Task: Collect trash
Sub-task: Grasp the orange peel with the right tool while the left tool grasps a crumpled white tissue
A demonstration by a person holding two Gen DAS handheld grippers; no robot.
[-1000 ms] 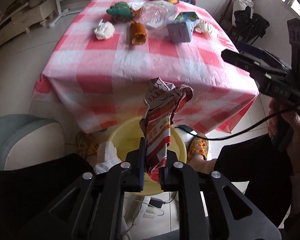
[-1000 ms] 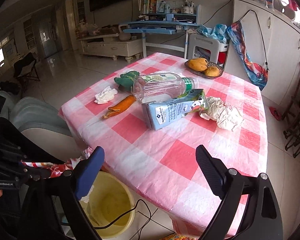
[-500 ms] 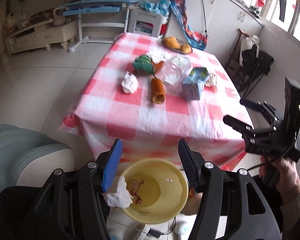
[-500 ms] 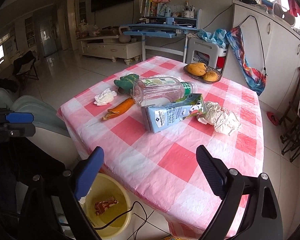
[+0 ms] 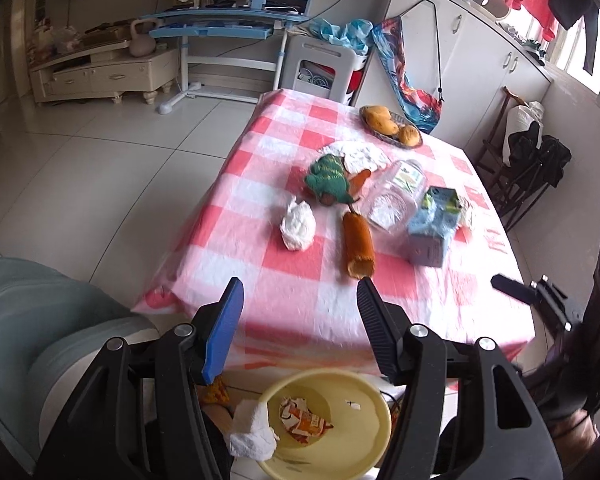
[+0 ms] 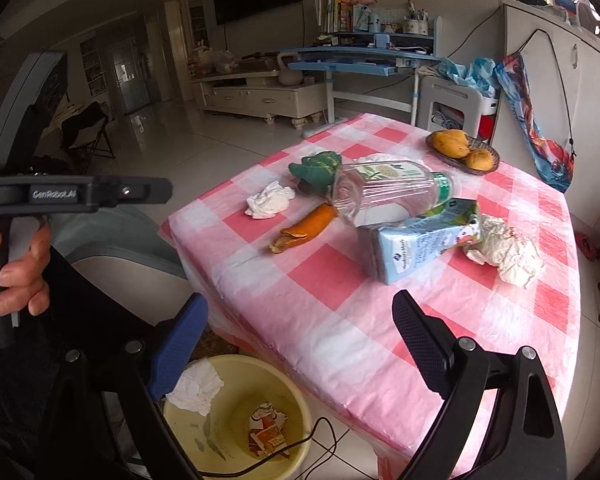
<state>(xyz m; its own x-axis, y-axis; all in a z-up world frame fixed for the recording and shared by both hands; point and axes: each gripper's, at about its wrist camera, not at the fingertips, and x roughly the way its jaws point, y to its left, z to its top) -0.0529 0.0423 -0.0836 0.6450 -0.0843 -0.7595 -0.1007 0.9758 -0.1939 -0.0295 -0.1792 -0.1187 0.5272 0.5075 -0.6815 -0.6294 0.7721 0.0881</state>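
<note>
Wrapper [image 5: 304, 422] lies in the bin [image 5: 376, 436]; my left gripper [image 5: 300, 312] hangs spread and empty. Next, the tissue [image 5: 298, 226] by the table's [image 5: 300, 300] near edge.

From the left claw's camera, the yellow bucket [image 5: 374, 412] is cut off at the bottom edge, its near rim behind the claw's frame. The right claw [image 5: 512, 282] shows one blurred finger tip only. The crumpled paper [image 5: 467, 216] hides mostly behind the carton [image 5: 432, 232]. From the right, the bottle [image 6: 384, 192] covers part of the green toy [image 6: 314, 170], and the carton's print is too small to read.
</note>
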